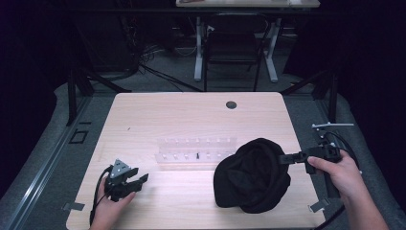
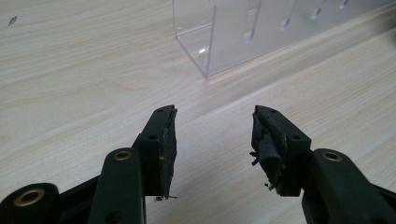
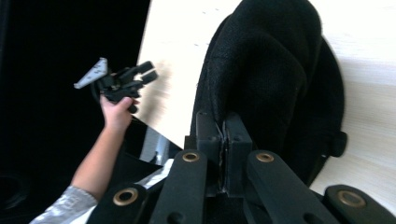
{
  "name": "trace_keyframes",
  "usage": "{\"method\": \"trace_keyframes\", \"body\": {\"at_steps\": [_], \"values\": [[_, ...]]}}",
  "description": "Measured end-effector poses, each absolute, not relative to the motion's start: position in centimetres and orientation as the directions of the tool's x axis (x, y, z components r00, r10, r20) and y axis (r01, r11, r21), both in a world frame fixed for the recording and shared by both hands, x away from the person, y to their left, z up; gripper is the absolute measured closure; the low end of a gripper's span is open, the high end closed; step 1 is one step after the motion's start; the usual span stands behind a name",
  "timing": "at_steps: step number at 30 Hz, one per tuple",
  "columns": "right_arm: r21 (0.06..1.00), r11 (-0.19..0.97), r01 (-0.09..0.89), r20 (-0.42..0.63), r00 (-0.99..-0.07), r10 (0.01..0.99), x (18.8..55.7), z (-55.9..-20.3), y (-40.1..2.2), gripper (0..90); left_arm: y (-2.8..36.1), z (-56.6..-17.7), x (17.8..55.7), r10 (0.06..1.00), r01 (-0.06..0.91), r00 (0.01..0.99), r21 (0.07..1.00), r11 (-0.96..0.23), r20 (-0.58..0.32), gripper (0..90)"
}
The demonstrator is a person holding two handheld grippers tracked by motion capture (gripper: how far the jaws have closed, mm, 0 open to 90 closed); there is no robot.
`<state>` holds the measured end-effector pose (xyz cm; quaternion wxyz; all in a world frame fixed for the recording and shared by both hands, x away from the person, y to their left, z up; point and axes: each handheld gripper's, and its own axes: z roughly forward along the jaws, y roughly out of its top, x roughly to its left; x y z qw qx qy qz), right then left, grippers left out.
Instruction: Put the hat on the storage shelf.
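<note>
Here, from the high view, I have the black knit hat [image 1: 252, 176] lying on the right half of the wooden table [image 1: 191, 110], near the front edge, with my right gripper [image 1: 286, 158] coming in from the right and its jaws pressed together on a fold at the hat's right rim. I judge that I pinch the edge and not the bulk so the fabric can be lifted or dragged without bunching. My left gripper [image 1: 142, 178] rests low at the near left of the table, well apart from the hat, its jaws spread and holding nothing; I read that as waiting its turn. Between and beyond them lies a clear plastic rack [image 1: 196, 151], just left of and behind the hat. In the left gripper view the two black jaws stand wide apart over bare wood, their pads worn and frayed, and the corner of the clear rack [image 2: 219, 42] stands farther ahead, untouched. In the right gripper view the right gripper [image 3: 223, 140] has its jaws shut tight with only a thin sliver of black cloth caught between the pads, and the hat [image 3: 275, 70] rises as a dark mound right beyond them. The left hand [image 3: 116, 112] shows farther off past the table edge, holding the left gripper [image 3: 145, 71] with its jaws parted.
</note>
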<state>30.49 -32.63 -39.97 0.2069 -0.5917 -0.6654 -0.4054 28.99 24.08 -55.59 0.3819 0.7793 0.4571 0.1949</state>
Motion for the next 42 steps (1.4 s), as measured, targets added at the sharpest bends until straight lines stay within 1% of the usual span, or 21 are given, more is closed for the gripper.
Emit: {"method": "trace_keyframes", "body": {"at_steps": [2,8,21,28,33,42], "values": [[0.295,-0.051,0.954,0.767,-0.205,0.608,30.5,-39.7,-32.3,88.2,24.1,-55.6,29.0,0.863,0.566,0.503,0.773,-0.285,-0.051,50.1],[0.300,-0.038,0.953,0.795,-0.227,0.562,30.6,-38.9,-31.9,88.2,24.0,-55.6,29.0,0.863,0.565,0.502,0.775,-0.282,-0.052,50.1],[0.341,-0.045,0.939,0.816,-0.273,0.510,30.6,-36.6,-31.6,88.2,24.1,-55.6,29.0,0.863,0.566,0.502,0.774,-0.282,-0.053,49.8],[0.367,-0.055,0.929,0.812,-0.291,0.506,30.7,-35.3,-31.9,88.2,24.0,-55.6,29.0,0.862,0.565,0.504,0.775,-0.284,-0.052,49.8],[0.376,-0.075,0.923,0.827,-0.298,0.477,31.0,-34.4,-32.1,88.2,24.0,-55.6,29.0,0.861,0.564,0.505,0.776,-0.285,-0.051,49.8],[0.385,-0.088,0.919,0.837,-0.308,0.452,32.0,-33.2,-31.7,88.1,24.0,-55.6,29.0,0.860,0.564,0.508,0.774,-0.289,-0.049,49.8]]}}
